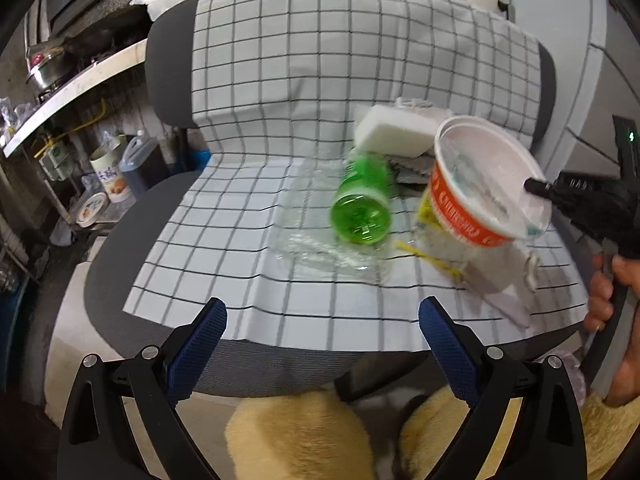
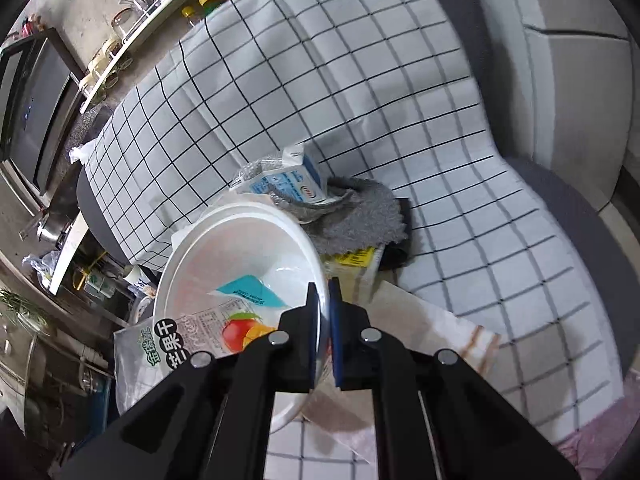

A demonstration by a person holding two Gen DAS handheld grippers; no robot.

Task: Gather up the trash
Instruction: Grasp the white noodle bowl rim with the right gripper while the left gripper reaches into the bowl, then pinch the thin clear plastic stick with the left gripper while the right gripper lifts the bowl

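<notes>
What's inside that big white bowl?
Inside the white bowl, a dried-mango snack wrapper lies against the wall. The right tongs pinch the rim and hide part of it; what lies beneath the wrapper can't be seen.

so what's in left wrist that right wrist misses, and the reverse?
Left wrist only: green bottle lying on crinkled clear plastic, a white foam block behind it, the open left claw, and the bowl's orange outer wall.
Right wrist only: mango snack packet inside the bowl, a blue and white carton on a grey fuzzy cloth, and the rim pinched between the pads.
Both: the bowl, tilted, the right claw shut on its rim, and the checked cloth over the chair.
</notes>
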